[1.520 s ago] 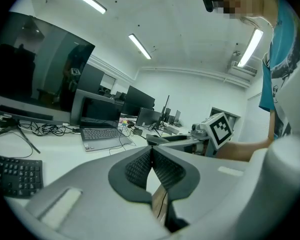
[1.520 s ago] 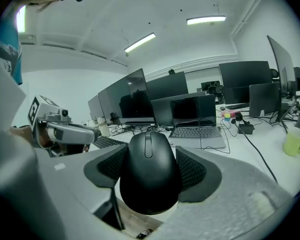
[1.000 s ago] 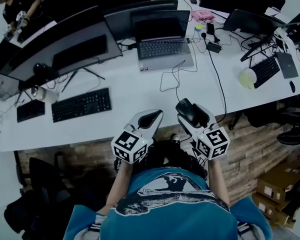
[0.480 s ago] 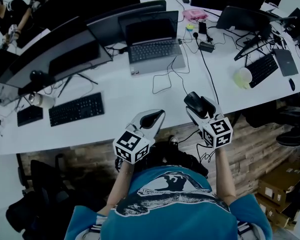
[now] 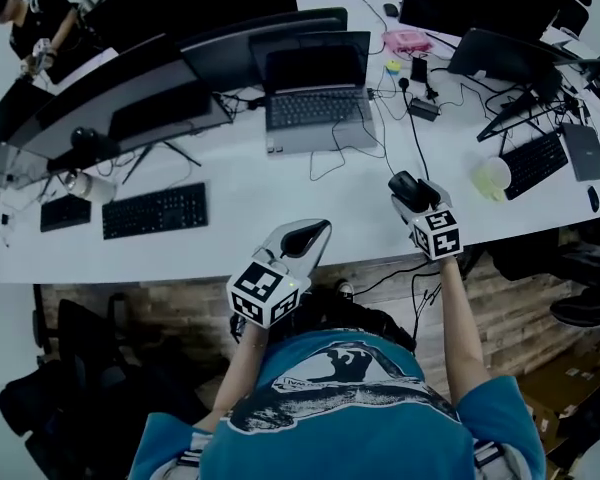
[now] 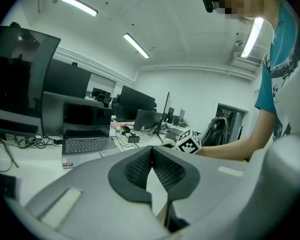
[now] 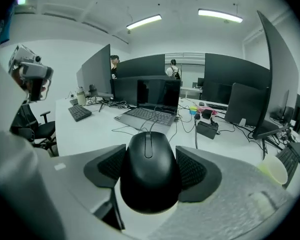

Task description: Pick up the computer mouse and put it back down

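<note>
A black wired computer mouse (image 7: 149,170) sits between the two dark pads of my right gripper (image 7: 150,170), which is shut on it. In the head view that mouse (image 5: 405,187) is over the white desk (image 5: 240,203) near its front edge, right of centre, with my right gripper (image 5: 412,196) behind it. Its cable (image 7: 151,124) runs off toward the laptop (image 7: 150,115). My left gripper (image 5: 305,237) hovers at the desk's front edge, left of the right one. Its jaws (image 6: 151,168) touch at the tips with nothing between them.
A laptop (image 5: 315,103), monitors (image 5: 160,88), two black keyboards (image 5: 155,211), loose cables (image 5: 410,128) and a pale round cup (image 5: 492,175) lie on the desk. Another keyboard (image 5: 538,158) is at the right. A person (image 5: 35,28) stands at the far left. Office chairs (image 5: 90,368) stand below the desk.
My right gripper, with the mouse, has moved forward and right, from over the floor at the desk's edge to over the desktop, and lower. The left gripper has barely shifted.
</note>
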Motion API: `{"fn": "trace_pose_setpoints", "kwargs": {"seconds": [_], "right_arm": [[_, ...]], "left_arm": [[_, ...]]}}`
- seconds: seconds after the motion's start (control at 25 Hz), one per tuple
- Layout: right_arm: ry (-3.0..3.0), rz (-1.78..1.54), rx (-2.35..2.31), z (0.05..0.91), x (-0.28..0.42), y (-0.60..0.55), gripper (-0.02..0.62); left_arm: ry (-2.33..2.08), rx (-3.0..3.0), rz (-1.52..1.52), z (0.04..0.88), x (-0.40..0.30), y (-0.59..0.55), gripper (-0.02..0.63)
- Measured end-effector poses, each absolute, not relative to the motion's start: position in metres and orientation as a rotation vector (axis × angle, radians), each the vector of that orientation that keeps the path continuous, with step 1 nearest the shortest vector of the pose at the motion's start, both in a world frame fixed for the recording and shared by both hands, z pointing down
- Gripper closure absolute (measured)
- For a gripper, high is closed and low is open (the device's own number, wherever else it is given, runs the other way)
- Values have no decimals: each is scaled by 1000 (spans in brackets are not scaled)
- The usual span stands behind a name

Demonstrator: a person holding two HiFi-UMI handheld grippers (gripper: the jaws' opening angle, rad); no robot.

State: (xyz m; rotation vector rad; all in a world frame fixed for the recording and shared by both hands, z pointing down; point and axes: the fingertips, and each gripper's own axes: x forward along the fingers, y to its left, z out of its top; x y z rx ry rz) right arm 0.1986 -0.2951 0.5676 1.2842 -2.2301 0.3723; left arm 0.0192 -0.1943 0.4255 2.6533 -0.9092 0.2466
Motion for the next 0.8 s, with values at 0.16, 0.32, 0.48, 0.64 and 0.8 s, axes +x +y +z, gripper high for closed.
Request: {"fn": "trace_pose_setpoints", "kwargs": {"seconds": [0.16, 0.32, 0.48, 0.64, 0.8], "right_arm": [[-2178, 389, 1251, 597, 209, -323, 287], [-2141, 412, 1196, 626, 212, -341, 287], [-2126, 462, 1192, 645, 215, -351, 287], [-2116, 513, 1202, 657, 220, -355, 287], [-2097, 518, 1178, 668, 220, -356, 287]], "left_arm": [[-966, 2631, 248, 427, 21, -197, 591], [-1021, 2604, 255, 430, 22, -200, 591], [-1071, 2576, 265, 435, 22, -198, 591], [-1103, 2553, 269, 436, 22, -198, 591], [-1116, 2539, 282, 439, 25, -198, 591]]}}
